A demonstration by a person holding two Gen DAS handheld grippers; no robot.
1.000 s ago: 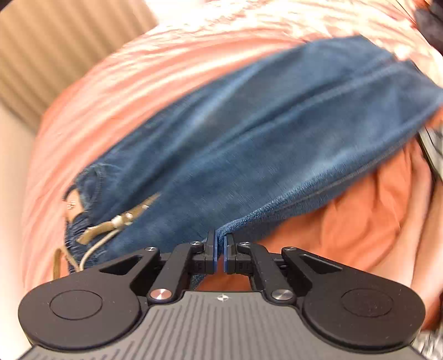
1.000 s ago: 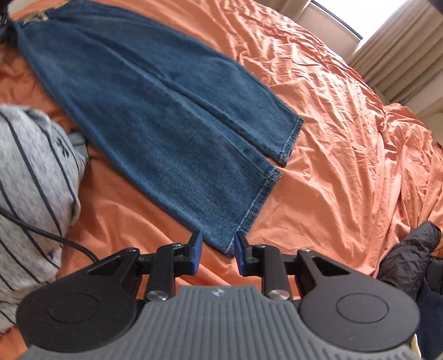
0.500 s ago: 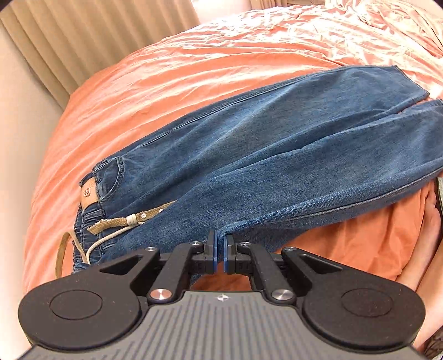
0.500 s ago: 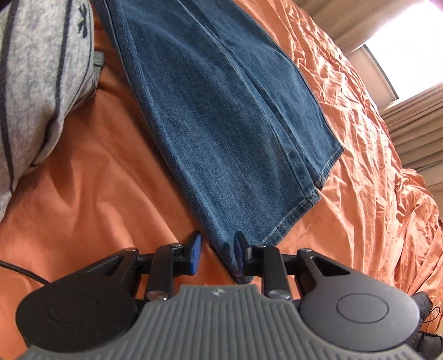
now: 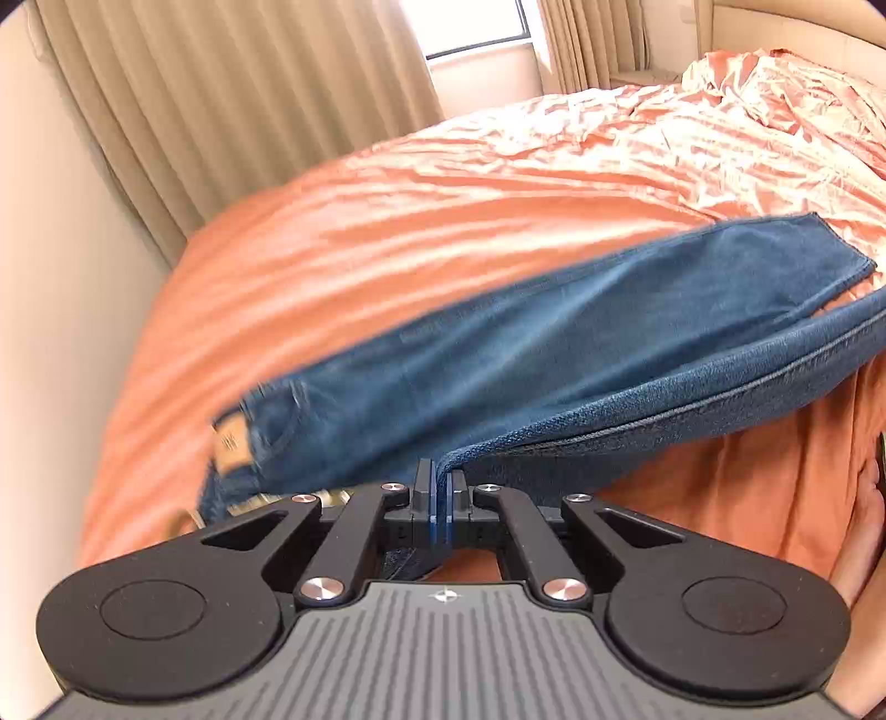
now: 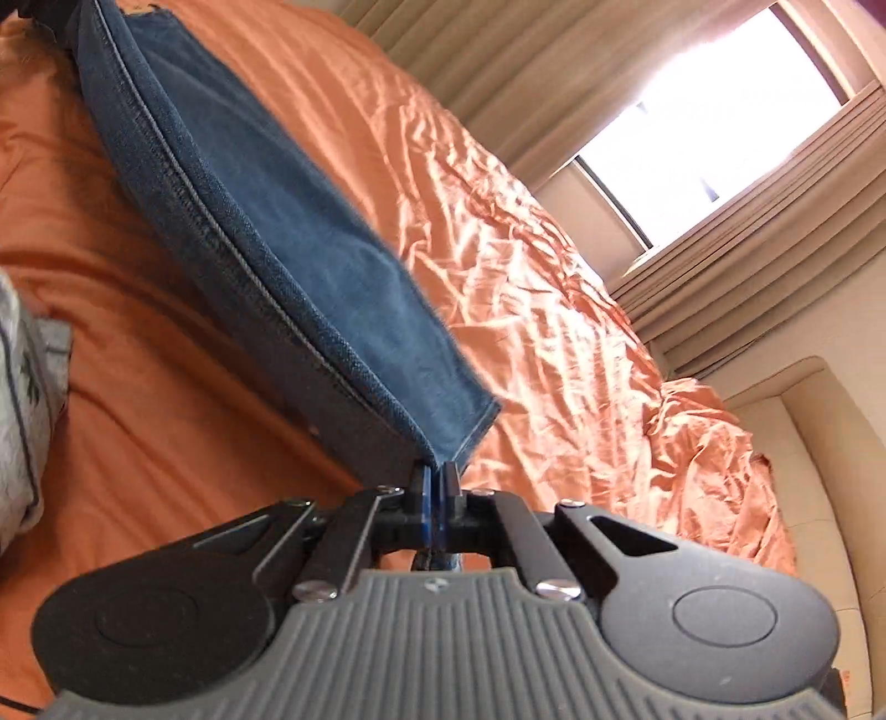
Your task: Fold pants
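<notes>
- Left wrist view alone shows the tan waistband patch (image 5: 231, 450) on the blue denim pants (image 5: 581, 343); left gripper (image 5: 441, 487) pinches their side edge.
- Right gripper (image 6: 434, 487), open 0.5 s ago, now clamps the hem corner above the orange bedsheet (image 6: 498, 243).

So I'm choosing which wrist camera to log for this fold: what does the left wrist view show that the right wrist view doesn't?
Only the left wrist view shows the tan leather waistband patch and the left tool, shut on the blue denim pants.

Only the right wrist view shows the grey striped garment, the cream sofa and the right tool, shut on the pants at the hem corner.

Both show the pants, the orange bedsheet, the beige curtains and a window.
</notes>
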